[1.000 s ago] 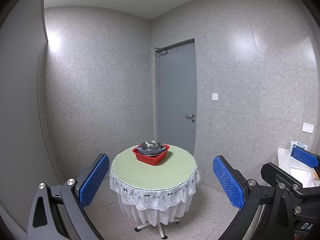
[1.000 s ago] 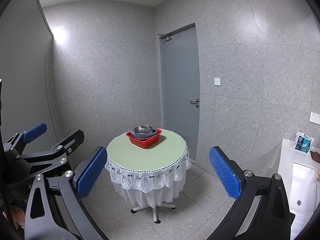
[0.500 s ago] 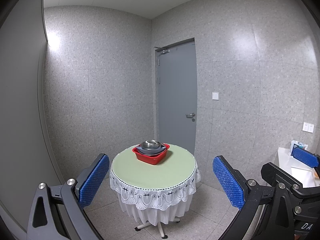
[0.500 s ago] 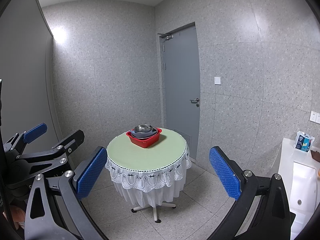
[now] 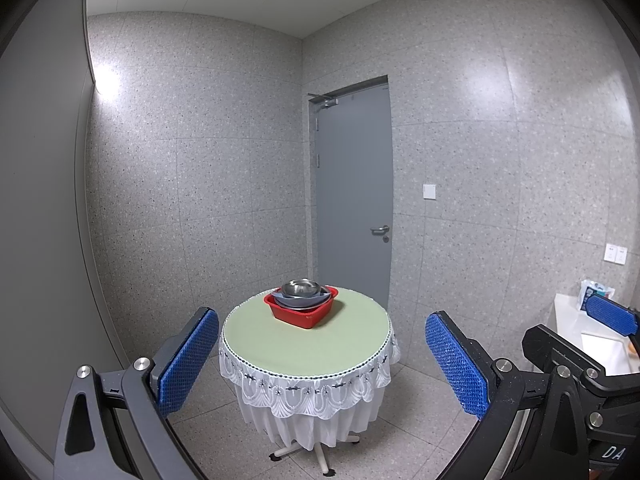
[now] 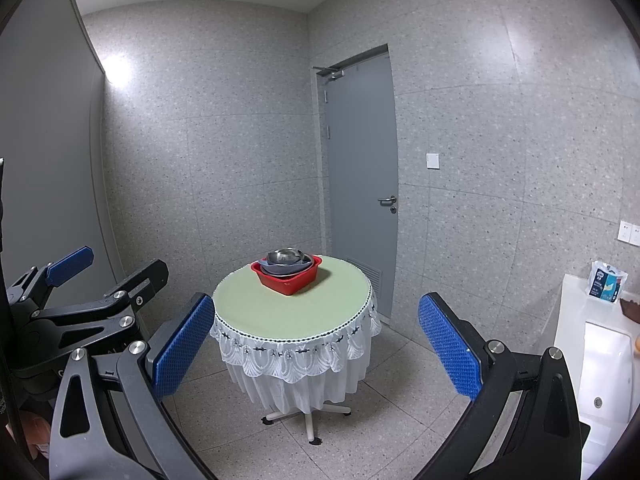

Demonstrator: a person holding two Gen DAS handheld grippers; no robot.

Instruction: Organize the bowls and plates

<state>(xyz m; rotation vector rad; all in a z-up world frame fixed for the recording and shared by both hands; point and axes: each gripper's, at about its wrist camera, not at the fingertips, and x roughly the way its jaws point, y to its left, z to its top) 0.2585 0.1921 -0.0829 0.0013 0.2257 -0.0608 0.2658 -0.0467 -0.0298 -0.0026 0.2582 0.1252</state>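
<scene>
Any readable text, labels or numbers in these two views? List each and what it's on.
"DA": white letters on the black body of the right tongs, cut off at the frame edge.
Faint letters on the black body of the left tongs: too blurred to read.
Printing on the blue-and-white packet on the white counter: too small to read.
Nothing else legible.

Even, cool indoor light is recorded in both views. A bright glare patch is seen on the left wall (image 5: 106, 80), softer sheen on the right wall (image 5: 488, 88). Strong fisheye bowing and dark vignetting are noted at the frame corners. Focus is sharp; shadows are faint.
</scene>
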